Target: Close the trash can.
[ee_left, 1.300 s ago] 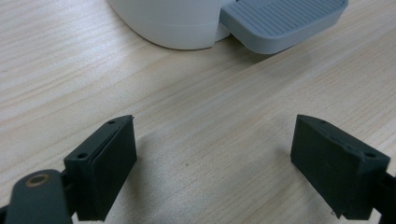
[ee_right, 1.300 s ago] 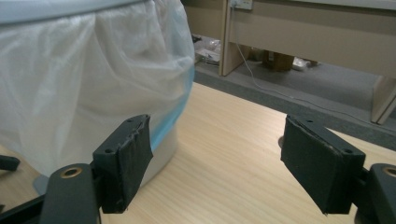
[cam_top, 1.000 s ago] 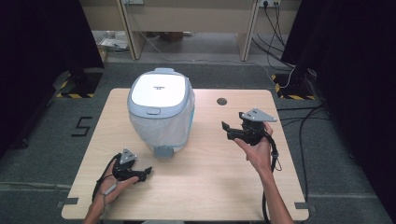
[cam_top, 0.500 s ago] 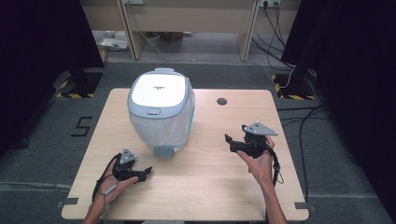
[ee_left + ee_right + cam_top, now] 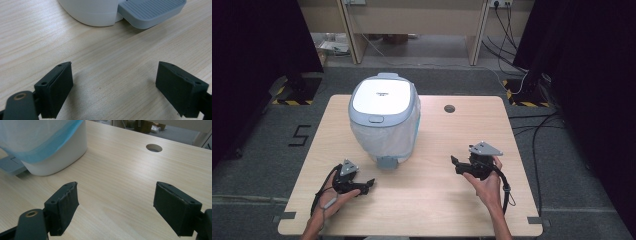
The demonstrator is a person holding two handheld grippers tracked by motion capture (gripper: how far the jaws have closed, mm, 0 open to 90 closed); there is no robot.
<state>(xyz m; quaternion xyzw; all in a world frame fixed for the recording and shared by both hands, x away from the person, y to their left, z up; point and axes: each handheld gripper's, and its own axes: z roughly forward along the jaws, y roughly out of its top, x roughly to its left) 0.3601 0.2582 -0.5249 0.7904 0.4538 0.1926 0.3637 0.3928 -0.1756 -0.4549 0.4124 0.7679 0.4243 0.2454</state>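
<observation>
Counted: one lidded pedal bin [image 5: 384, 122] standing left of centre on one table [image 5: 437, 200], one cable hole [image 5: 449, 108], two grippers, left gripper [image 5: 368, 186] and right gripper [image 5: 455, 164], both gaping, holding nothing.

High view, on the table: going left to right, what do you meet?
Left tongs → pedal bin → round hole in the table → right tongs.
</observation>
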